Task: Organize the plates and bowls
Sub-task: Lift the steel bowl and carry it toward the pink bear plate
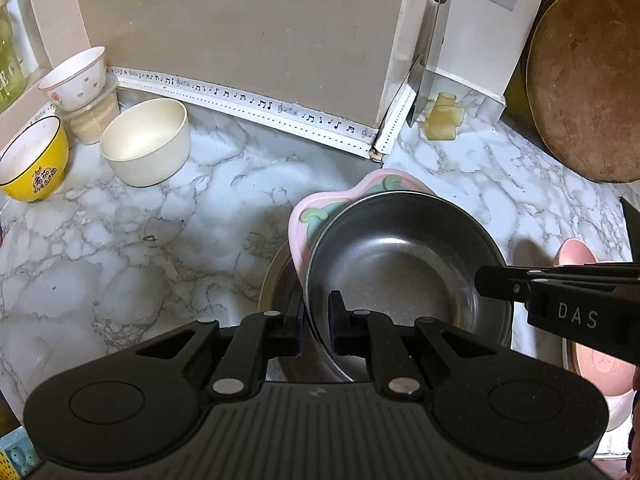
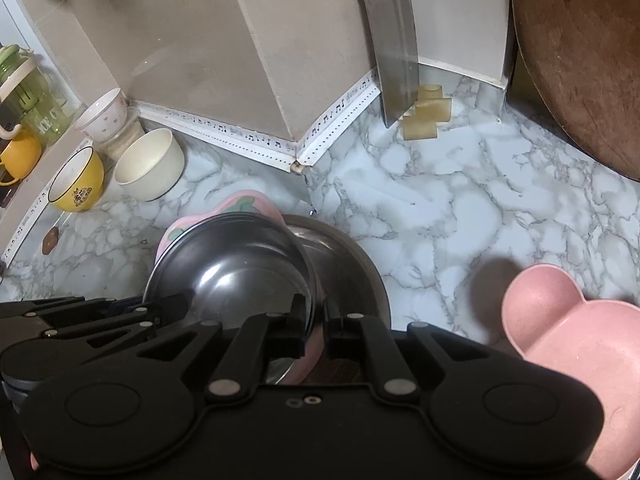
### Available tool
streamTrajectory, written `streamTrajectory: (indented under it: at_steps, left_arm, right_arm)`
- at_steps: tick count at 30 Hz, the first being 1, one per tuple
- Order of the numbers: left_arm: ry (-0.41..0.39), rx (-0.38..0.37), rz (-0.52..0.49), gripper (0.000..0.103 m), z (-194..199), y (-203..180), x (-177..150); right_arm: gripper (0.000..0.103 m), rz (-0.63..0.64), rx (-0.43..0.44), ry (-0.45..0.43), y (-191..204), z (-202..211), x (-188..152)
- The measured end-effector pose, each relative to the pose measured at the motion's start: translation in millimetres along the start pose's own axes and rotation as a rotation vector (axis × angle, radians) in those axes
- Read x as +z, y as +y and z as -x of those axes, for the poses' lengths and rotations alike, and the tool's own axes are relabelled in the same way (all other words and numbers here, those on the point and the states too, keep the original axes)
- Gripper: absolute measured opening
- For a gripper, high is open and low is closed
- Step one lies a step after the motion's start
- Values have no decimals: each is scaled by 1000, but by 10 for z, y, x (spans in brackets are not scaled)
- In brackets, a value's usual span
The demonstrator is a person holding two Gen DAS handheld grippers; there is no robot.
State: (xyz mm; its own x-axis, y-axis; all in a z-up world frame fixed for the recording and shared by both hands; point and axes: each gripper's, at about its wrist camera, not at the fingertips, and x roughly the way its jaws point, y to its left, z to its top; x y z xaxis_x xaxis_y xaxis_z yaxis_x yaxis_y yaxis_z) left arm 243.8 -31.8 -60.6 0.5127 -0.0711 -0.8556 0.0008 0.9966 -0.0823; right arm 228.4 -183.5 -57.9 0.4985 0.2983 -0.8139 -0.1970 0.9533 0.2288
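Marble counter [image 1: 120, 264]: both grippers [image 1: 316, 320] [image 2: 316, 320] pinch steel bowl [image 1: 400, 264] rim; next, nest it toward bowls at 10 o'clock [image 1: 146, 140].

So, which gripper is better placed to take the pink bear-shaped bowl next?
Probably the right. The pink bowl lies just beside the right gripper; the left gripper is across the steel bowl. Both now clamp that bowl's rim, so it must release first.

A steel bowl [image 1: 400, 256] sits tilted atop a pink flower-shaped plate [image 1: 320, 208] and a steel basin [image 2: 352, 264] mid-counter. Cream [image 1: 146, 140], yellow [image 1: 32, 160] and white [image 1: 74, 78] bowls stand at the counter's back left corner.
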Motion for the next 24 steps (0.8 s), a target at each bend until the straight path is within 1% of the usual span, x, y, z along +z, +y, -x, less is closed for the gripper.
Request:
streamTrajectory:
  at_steps: [12, 19, 24]
  left_arm:
    - [46, 5, 8, 11, -200, 28, -31]
    - [36, -1, -6, 11, -215, 18, -43]
    - [44, -19, 3, 11, -219, 46, -19]
  right_arm:
    - [9, -5, 0, 44, -41, -188, -13]
    - [9, -14, 2, 52, -72, -220, -19]
    - [15, -31, 15, 58, -100, -215, 1]
